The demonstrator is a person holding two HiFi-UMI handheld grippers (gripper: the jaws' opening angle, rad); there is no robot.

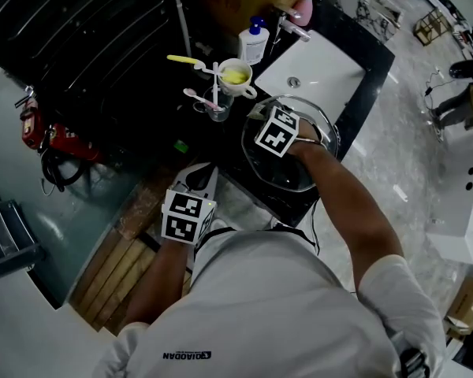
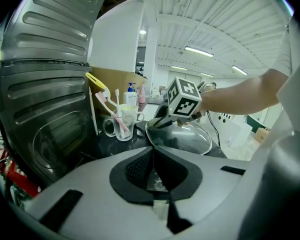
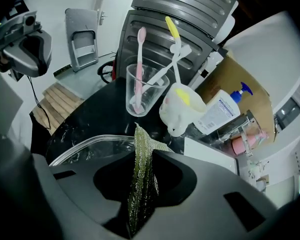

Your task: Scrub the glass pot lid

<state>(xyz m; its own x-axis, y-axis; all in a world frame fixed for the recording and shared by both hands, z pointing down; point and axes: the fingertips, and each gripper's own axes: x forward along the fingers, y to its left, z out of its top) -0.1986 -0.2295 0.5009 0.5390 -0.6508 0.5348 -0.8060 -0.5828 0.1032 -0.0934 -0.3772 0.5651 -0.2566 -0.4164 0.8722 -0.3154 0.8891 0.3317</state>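
Observation:
The glass pot lid (image 1: 299, 176) lies on the dark counter in front of the person. My right gripper (image 1: 258, 114) reaches over the lid's far left rim, shut on a green scouring pad (image 3: 142, 184). In the right gripper view the pad stands up between the jaws (image 3: 144, 156), with the lid's rim (image 3: 80, 151) just below. My left gripper (image 1: 202, 173) is held back at the counter's near edge, apart from the lid. Its jaws (image 2: 154, 151) are shut with nothing gripped. From there I see the lid (image 2: 190, 139) and the right gripper (image 2: 159, 124) at its edge.
A clear cup with a pink toothbrush (image 1: 214, 107) and a white mug (image 1: 235, 75) stand just beyond the lid. A soap bottle (image 1: 254, 42) and white sink (image 1: 311, 69) lie farther back. A ribbed metal appliance (image 2: 40, 109) rises at left. Wooden slats (image 1: 118, 270) cover the floor.

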